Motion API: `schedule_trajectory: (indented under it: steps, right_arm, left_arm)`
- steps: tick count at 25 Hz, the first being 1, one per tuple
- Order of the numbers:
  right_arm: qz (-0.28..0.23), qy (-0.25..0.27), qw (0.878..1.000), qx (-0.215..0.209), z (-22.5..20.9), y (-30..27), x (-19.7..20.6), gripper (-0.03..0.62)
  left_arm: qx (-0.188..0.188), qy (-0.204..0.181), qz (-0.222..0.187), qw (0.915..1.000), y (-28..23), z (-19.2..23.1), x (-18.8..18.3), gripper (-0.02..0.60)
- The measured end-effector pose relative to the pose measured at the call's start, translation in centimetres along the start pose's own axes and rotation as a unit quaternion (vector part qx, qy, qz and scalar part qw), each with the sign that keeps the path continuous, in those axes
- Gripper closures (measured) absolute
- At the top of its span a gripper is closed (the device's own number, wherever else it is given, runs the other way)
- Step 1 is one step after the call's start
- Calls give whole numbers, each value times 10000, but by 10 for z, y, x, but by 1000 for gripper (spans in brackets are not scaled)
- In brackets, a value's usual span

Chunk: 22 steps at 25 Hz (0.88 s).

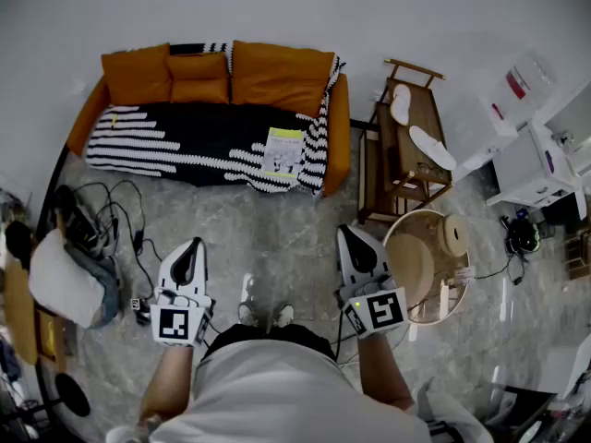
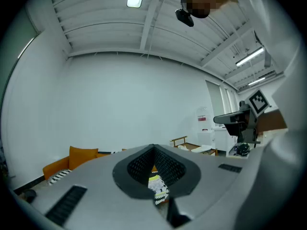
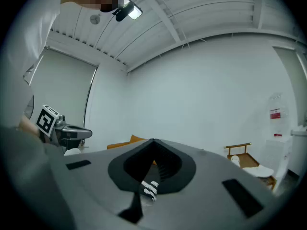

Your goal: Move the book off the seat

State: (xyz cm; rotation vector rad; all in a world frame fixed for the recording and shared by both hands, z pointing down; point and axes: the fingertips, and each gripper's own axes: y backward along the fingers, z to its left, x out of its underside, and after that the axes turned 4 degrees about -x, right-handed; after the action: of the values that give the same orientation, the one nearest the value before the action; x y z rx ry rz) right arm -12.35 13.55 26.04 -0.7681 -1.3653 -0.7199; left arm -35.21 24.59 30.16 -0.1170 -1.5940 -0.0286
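Left gripper is pressed together with nothing in it. Right gripper is the same: tips meeting, empty. Both are held level and aimed at the sofa, well short of it.

The book lies flat at the right end of the seat, on the striped blanket. It's near the front edge, apart from the back cushions.

Handling: it looks thin, a paperback or booklet, so probably light and floppy, with a smooth cover that's likely slick. The blanket under it is soft, so a jaw could likely press down and slide under an edge. I'd pinch the near short edge or a long side. Spine side would be stiffer, but I can't tell which that is from here.

Orientation: the long axis runs front-to-back across the seat, slightly tilted. The yellow-green end points at the backrest, the white end toward the person.
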Motion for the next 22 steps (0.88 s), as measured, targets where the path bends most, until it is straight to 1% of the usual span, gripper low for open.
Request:
schedule_trajectory:
  steps: [6, 10, 14, 18, 22]
  right_arm:
    - [43, -17, 9999, -91, -4, 2, 2, 572]
    - [-55, -243, 9995, -192, -15, 6, 1, 572]
    - [-99, -354, 9990, -245, -29, 12, 7, 572]
    - [-38, -457, 9985, -308, -36, 13, 18, 572]
    - [167, -535, 9976, -399, -35, 9, 35, 572]
  left_arm:
    - [-20, -46, 13, 10000, -5, -4, 0, 565]
    - [-72, -44, 136, 9999, -11, -12, 1, 565]
    - [-36, -127, 111, 9999, -15, -27, -2, 565]
    - [-119, -112, 127, 9998, -20, -33, 0, 565]
    - [-143, -21, 421, 9990, -24, -32, 21, 565]
